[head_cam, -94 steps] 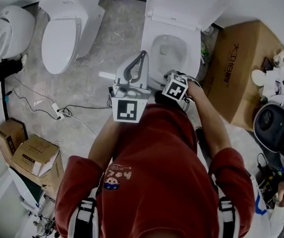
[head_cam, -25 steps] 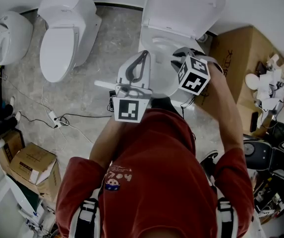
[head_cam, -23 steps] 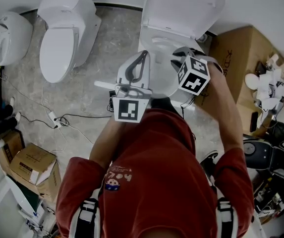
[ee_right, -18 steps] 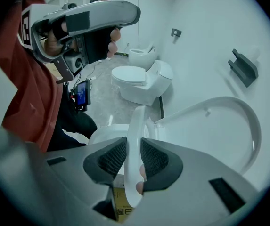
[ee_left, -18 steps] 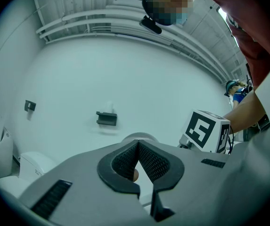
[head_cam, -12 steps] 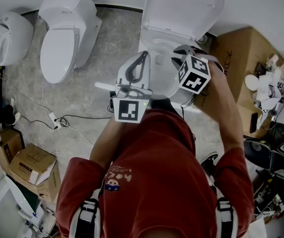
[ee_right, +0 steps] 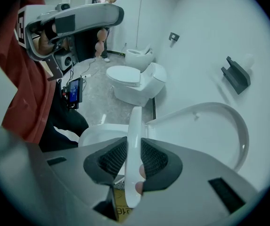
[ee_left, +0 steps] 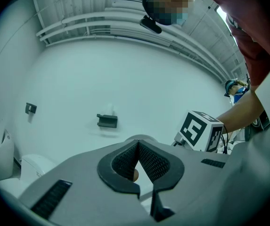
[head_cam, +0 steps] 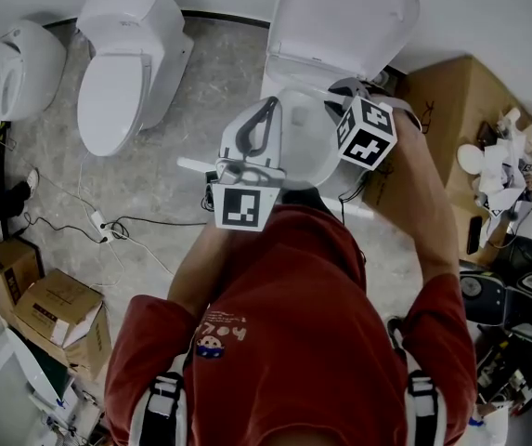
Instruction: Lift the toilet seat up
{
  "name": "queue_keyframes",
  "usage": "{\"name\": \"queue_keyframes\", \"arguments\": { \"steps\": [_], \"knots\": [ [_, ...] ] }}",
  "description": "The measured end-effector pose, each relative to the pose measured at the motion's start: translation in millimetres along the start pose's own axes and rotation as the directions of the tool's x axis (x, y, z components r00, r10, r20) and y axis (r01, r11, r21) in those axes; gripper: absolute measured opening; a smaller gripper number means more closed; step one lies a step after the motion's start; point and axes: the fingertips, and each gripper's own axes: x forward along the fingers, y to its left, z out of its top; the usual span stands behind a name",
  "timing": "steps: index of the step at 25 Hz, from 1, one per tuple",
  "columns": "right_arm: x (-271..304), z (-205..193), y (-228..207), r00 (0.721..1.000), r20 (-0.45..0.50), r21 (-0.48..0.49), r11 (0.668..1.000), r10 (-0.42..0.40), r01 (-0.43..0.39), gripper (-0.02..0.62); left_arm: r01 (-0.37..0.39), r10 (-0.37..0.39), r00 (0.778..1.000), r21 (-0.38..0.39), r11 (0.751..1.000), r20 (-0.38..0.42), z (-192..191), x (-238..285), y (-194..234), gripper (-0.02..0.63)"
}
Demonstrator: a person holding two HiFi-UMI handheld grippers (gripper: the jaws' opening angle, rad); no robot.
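Observation:
The white toilet seat [head_cam: 307,142] stands partly raised over the bowl, below the upright lid [head_cam: 349,17]. My right gripper [head_cam: 344,91] points steeply down and is shut on the seat's front edge. In the right gripper view the thin white seat [ee_right: 134,126] runs edge-on between the two pads of the right gripper [ee_right: 134,157], with the lid [ee_right: 210,126] behind it and the bowl rim [ee_right: 94,133] to the left. My left gripper [head_cam: 266,102] hangs beside the bowl, level and shut on nothing. In the left gripper view the left gripper [ee_left: 138,144] faces a bare wall.
Two more white toilets [head_cam: 122,63] [head_cam: 15,63] stand to the left. A large cardboard box [head_cam: 442,110] sits right of the toilet. A power strip with cables [head_cam: 98,221] lies on the floor, with small boxes [head_cam: 52,309] at lower left. A dark bracket [ee_left: 107,121] is on the wall.
The right gripper has gone from the bowl's front edge up and toward the lid, bringing the seat with it. The left gripper has stayed put.

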Motion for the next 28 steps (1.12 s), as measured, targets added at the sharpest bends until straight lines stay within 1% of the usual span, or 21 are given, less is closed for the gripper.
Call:
{"name": "queue_keyframes", "arguments": {
  "steps": [5, 8, 11, 20, 28],
  "knots": [
    [-1, -2, -11, 0.999, -0.005, -0.019, 0.999, -0.033, 0.033, 0.092, 0.008, -0.008, 1.0, 0.011, 1.0, 0.008, 5, 0, -2, 0.012],
    [-2, -1, -20, 0.998, -0.011, -0.026, 0.998, -0.061, 0.061, 0.091, 0.005, -0.005, 1.0, 0.017, 1.0, 0.023, 9, 1, -1, 0.012],
    [-3, -1, -26, 0.996, -0.017, -0.035, 0.996, -0.086, 0.085, 0.09, -0.005, 0.004, 1.0, 0.029, 1.0, 0.022, 9, 1, 0, 0.011],
    [-4, 0, -38, 0.991, -0.021, -0.047, 0.99, -0.133, 0.132, 0.089, -0.01, 0.01, 0.999, 0.025, 1.0, 0.032, 16, 9, -2, 0.011],
    [-6, -3, -52, 0.974, -0.022, -0.071, 0.973, -0.224, 0.222, 0.086, -0.017, 0.016, 0.999, 0.032, 0.999, 0.038, 25, 12, -3, 0.011]
  ]
}}
